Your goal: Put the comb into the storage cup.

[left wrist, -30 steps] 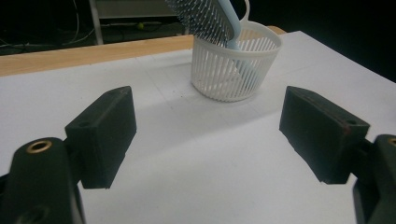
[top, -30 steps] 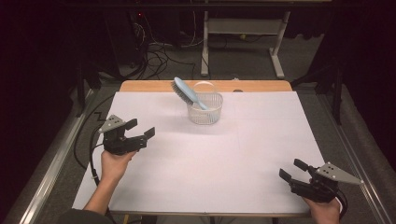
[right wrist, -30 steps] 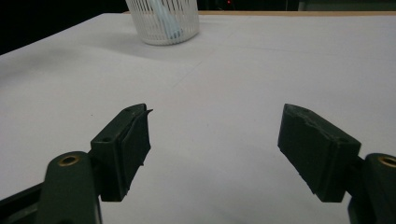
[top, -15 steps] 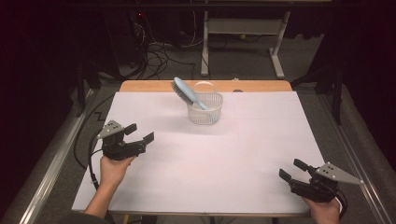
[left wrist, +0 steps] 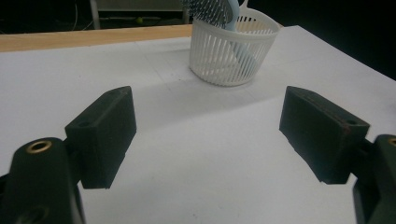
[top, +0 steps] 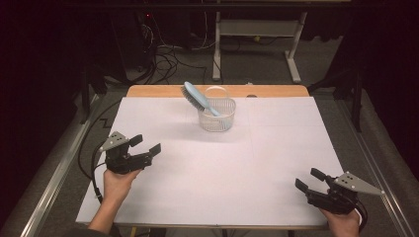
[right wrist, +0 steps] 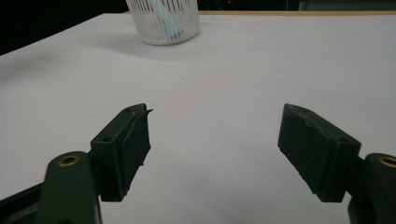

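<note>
The left gripper (top: 146, 144) hovers near the table's (top: 207, 173) left edge, well short of the basket (top: 216, 114) and to its left. Its jaws stand wide, with nothing between them; in the left gripper view they frame bare white table, with the basket (left wrist: 232, 53) ahead and a little right.

The basket stands upright near the far edge of the table, about midway across. A brush (top: 198, 98) leans in it, handle down inside and bristled head sticking out over the basket's left rim, tilted up and away. The basket looks like thin white plastic with slatted walls: light, fairly stiff, likely to slide or tip if nudged from one side. The brush looks like hard pale blue plastic, light and rigid, its handle smooth and perhaps slippery. The neck just below the head, above the rim, seems the best hold for the brush; a grip across the bristles would be springy and unsure. For the basket, the rim is the likeliest grip.

The right gripper (top: 310, 179) sits at the table's near right corner, well apart from the basket (right wrist: 164, 21), with jaws wide and empty.

Count: one basket, one brush, two grippers, one table.
</note>
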